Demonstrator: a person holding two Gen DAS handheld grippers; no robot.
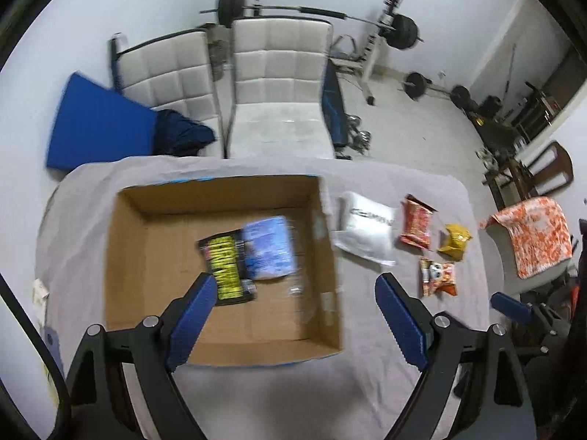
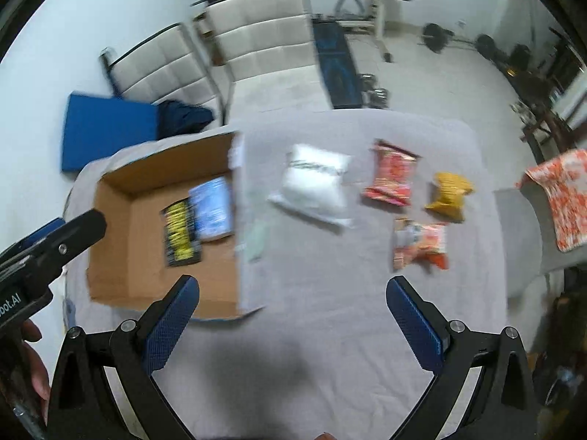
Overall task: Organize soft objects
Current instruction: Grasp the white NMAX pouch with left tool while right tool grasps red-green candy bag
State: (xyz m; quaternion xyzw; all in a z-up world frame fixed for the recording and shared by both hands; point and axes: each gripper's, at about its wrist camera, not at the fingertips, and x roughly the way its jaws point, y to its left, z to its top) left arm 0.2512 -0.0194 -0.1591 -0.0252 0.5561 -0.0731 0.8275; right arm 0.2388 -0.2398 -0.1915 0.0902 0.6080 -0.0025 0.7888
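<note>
Matt brown cardboard box [image 1: 223, 333]; wrinkled grey cloth over the desk [image 2: 330, 330]; glossy plastic packets [image 2: 390, 178] beside the box; textured blue gripper pads [image 2: 170, 326].

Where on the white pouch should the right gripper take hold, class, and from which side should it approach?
Grip the white pouch across its puffy middle, coming down from above with the open right gripper. It lies flat on the grey cloth, apart from the cardboard box and the red packet, so both fingers probably have room beside it.

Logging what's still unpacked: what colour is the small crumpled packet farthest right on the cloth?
Mustard yellow, the small crumpled packet shows best in the right wrist view.
</note>
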